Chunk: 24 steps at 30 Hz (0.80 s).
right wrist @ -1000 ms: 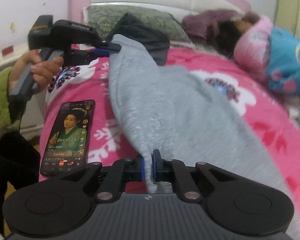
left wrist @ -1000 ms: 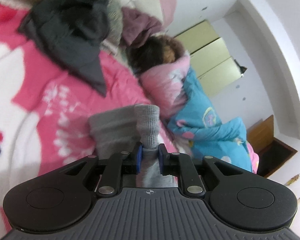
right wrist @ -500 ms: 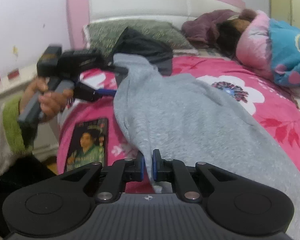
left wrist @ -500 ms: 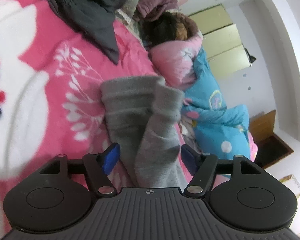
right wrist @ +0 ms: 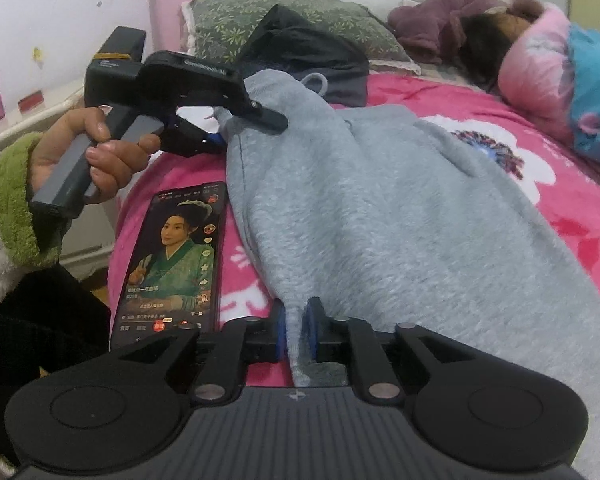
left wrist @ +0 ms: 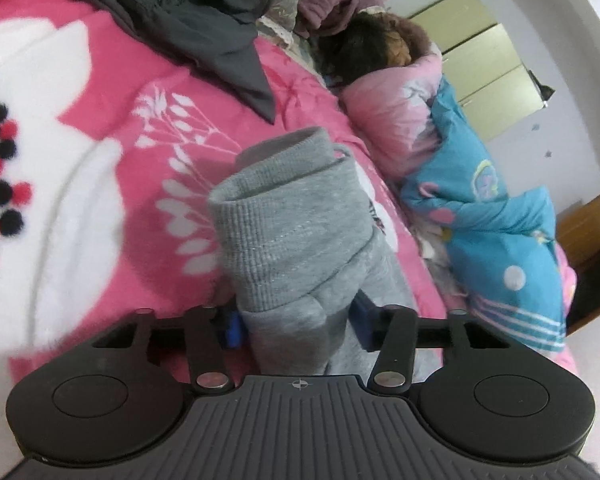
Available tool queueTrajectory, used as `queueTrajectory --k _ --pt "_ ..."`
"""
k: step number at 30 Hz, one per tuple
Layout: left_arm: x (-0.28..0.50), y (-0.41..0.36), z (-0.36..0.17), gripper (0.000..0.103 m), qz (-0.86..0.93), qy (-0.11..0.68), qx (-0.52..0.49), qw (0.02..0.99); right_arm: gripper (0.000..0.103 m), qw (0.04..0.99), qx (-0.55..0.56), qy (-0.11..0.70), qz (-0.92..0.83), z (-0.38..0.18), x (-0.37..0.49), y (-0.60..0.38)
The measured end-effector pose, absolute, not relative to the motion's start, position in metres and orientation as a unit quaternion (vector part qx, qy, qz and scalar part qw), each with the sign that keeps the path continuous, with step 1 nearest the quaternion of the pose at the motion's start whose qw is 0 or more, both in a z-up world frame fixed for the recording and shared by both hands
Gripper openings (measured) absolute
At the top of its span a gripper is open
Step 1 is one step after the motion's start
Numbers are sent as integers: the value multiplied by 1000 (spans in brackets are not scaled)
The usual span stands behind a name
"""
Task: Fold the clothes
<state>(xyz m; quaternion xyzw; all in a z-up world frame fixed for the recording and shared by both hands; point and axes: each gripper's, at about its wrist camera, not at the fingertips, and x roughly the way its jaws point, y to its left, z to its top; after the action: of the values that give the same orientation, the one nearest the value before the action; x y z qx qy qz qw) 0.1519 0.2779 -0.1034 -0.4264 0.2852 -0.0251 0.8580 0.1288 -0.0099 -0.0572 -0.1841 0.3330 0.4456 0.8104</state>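
**Between two pairs of jaws, a grey garment stretched for folding**

Between the blue pads of the left gripper point(left wrist: 298, 322) sits a bunched ribbed hem of the grey fleece garment point(right wrist: 380, 216), and the jaws are closing on it; both pads look to be touching the cloth, with the bunch filling the gap between them. My reading is that this end is being regripped so the fabric can be lifted cleanly. The right gripper point(right wrist: 294, 334) has a thin edge of the same garment standing between its pads; those jaws are opening, and a sliver of space shows on each side of the cloth, so the pinch appears to be letting go. Holding opposite ends would keep the piece spread along the pink flowered blanket point(right wrist: 572, 216) instead of slumping into a heap.

Beyond the right jaws the garment lies long and mostly flat, fuzzy and pale grey, narrowing toward the left gripper, where a small hanging loop point(right wrist: 314, 80) shows. Ahead of the left jaws the ribbed band is doubled over itself in thick rolls. Just left of the right jaws a phone point(right wrist: 172, 264) lies face up, touching or almost touching the cloth's edge. A dark garment point(left wrist: 204, 20) lies well ahead of both.
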Motion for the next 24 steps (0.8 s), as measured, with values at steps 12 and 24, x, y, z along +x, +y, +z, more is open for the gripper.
queueTrajectory --k 12,24 --pt "159 270 -98 33 -15 290 -401 869 84 864 -30 321 386 -8 293 -24" --pt "170 266 -97 33 -44 260 -410 873 81 806 -33 423 413 -87 401 68"
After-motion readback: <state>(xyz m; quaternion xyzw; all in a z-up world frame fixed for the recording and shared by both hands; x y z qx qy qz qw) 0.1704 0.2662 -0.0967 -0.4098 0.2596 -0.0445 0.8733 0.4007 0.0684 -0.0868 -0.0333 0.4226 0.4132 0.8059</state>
